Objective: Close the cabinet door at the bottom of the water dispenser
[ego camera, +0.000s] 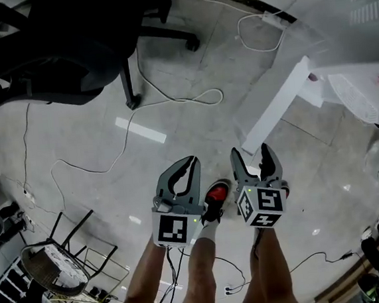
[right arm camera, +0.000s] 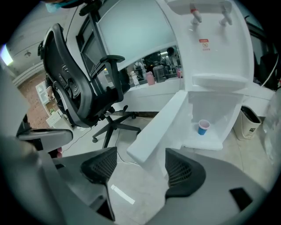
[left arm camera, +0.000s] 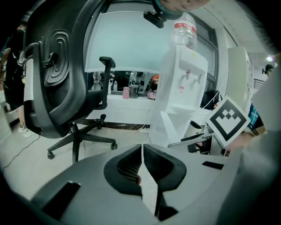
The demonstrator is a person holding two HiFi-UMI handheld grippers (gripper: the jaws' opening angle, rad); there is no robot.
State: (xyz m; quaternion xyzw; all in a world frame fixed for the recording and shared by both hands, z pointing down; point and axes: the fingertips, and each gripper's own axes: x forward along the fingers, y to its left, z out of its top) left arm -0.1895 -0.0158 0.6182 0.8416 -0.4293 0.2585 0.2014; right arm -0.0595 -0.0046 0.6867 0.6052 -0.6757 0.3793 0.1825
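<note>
one cabinet door point(right arm camera: 159, 125) ajar ahead of right hand-held gripper point(right arm camera: 140, 165), jaws spread, empty; left hand-held gripper point(left arm camera: 142, 151) closed.

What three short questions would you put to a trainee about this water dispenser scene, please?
1. True or false: the cabinet door at the bottom of the water dispenser stands open.
2. What stands inside the cabinet? A) a blue cup B) a kettle C) a folded cloth
3. Which has its jaws apart, the left gripper or the right gripper?
Key: 1 true; 2 A; 3 the right gripper.
</note>
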